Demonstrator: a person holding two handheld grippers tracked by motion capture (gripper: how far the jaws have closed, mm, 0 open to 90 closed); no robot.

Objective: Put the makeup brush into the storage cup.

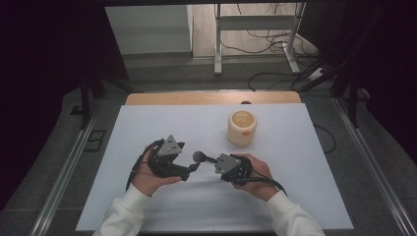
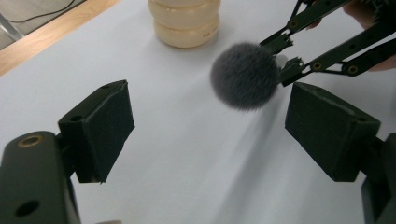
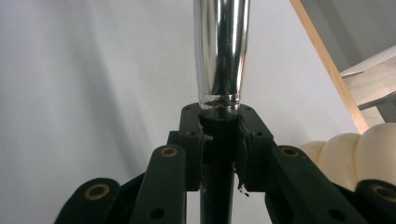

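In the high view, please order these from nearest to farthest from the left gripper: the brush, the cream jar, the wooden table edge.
1. brush: just right of the left gripper.
2. cream jar: farther back, to the right.
3. wooden table edge: at the far side.

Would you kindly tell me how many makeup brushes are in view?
1: a fluffy grey-headed makeup brush with a silver ferrule, held above the white table by the right tongs, near the open left tongs.
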